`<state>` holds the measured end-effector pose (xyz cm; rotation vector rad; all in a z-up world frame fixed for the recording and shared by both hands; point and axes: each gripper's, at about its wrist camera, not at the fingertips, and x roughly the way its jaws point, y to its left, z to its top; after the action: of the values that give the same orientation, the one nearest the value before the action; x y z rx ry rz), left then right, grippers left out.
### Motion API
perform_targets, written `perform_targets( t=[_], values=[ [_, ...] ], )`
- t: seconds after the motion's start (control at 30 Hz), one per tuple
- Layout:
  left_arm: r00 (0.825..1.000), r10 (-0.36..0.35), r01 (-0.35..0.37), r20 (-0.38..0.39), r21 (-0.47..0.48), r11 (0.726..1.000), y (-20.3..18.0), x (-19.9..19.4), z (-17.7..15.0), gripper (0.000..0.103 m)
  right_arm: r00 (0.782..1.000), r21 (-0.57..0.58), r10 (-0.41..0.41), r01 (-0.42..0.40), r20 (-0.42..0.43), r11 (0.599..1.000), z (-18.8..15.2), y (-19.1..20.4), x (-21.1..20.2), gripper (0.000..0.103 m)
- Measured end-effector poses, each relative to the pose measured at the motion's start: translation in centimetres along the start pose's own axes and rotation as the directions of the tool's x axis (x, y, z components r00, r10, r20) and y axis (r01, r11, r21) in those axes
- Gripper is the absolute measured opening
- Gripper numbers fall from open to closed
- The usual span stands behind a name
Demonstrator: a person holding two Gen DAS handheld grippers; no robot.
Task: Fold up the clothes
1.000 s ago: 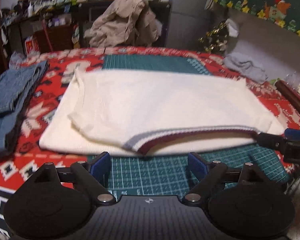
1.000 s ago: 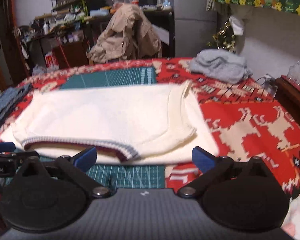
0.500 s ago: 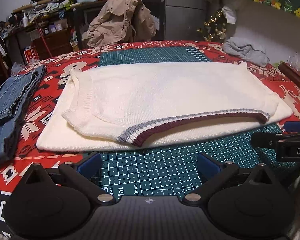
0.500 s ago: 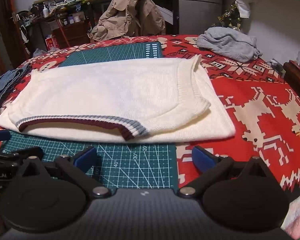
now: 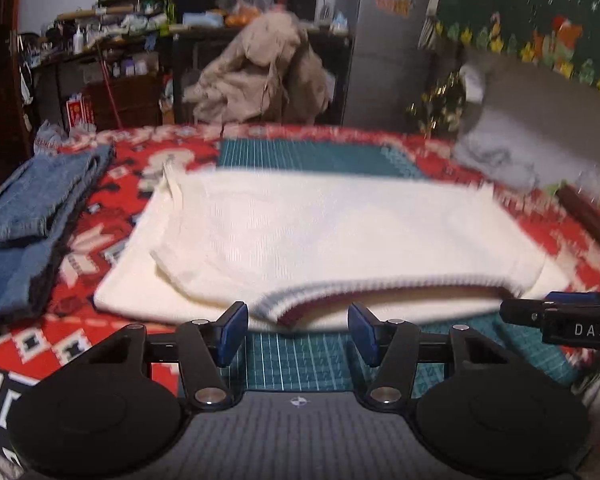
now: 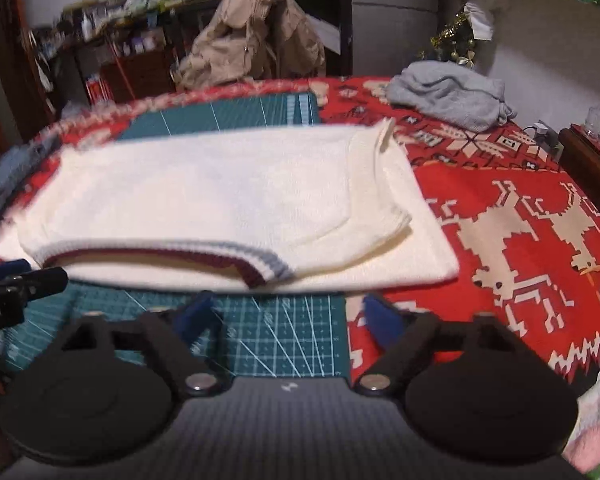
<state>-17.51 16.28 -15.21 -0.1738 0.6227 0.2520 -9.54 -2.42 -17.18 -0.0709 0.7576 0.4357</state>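
Observation:
A cream knit sweater [image 5: 320,236] lies folded on the table, its maroon-and-grey striped neckline [image 5: 284,308] along the near edge. My left gripper [image 5: 297,330] is low at that edge, jaws closing, the neckline's point just between the blue fingertips [image 5: 232,326], which do not press it. My right gripper [image 6: 288,314] sits just short of the sweater's [image 6: 220,200] near hem, to the right of the striped neckline [image 6: 260,270]; its jaws are closing with only mat between them. Each gripper shows at the edge of the other's view, the right gripper [image 5: 560,314] and the left gripper [image 6: 24,286].
A green cutting mat [image 6: 268,344] lies under the sweater on a red patterned cloth [image 6: 520,220]. Folded jeans [image 5: 32,216] lie at the left, a grey garment [image 6: 448,96] at the far right. A beige jacket [image 5: 260,72] hangs on a chair beyond the table.
Both grippers' jaws have narrowed from wide open. Both have come in low to the sweater's near edge, which now meets the left fingertips.

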Motion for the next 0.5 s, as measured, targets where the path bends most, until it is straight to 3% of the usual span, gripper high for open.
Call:
perform_targets(
  t=[0.1,0.17,0.23,0.27,0.37,0.5],
  values=[
    [0.999,-0.038,0.038,0.034,-0.003,0.999,-0.2,-0.1,0.9,0.036,0.998,-0.029,0.0,0.001,0.057,1.0,0.9,0.4,-0.9,0.05],
    [0.998,-0.039,0.038,0.051,0.018,0.999,-0.8,0.3,1.6,0.031,0.996,-0.059,0.003,0.002,0.087,0.998,1.6,0.9,-1.0,0.027],
    [0.998,-0.022,0.019,0.059,0.039,0.999,-1.4,1.2,2.2,0.014,0.996,-0.073,0.024,-0.017,0.087,0.997,2.3,1.5,-0.4,0.02],
    [0.998,-0.029,0.027,0.059,0.037,0.999,-1.6,1.8,2.4,0.012,0.995,-0.072,0.043,-0.036,0.087,0.997,2.7,1.8,0.0,0.011],
    [0.996,-0.077,0.076,0.048,0.031,0.997,-2.2,3.5,3.0,0.006,0.993,-0.097,0.062,-0.053,0.096,0.994,3.4,3.3,1.5,0.007],
    [0.996,-0.088,0.087,0.013,0.059,0.994,-3.0,5.1,2.3,0.006,0.992,-0.162,0.078,-0.061,0.097,0.985,3.5,5.7,3.3,0.005]
  ],
)
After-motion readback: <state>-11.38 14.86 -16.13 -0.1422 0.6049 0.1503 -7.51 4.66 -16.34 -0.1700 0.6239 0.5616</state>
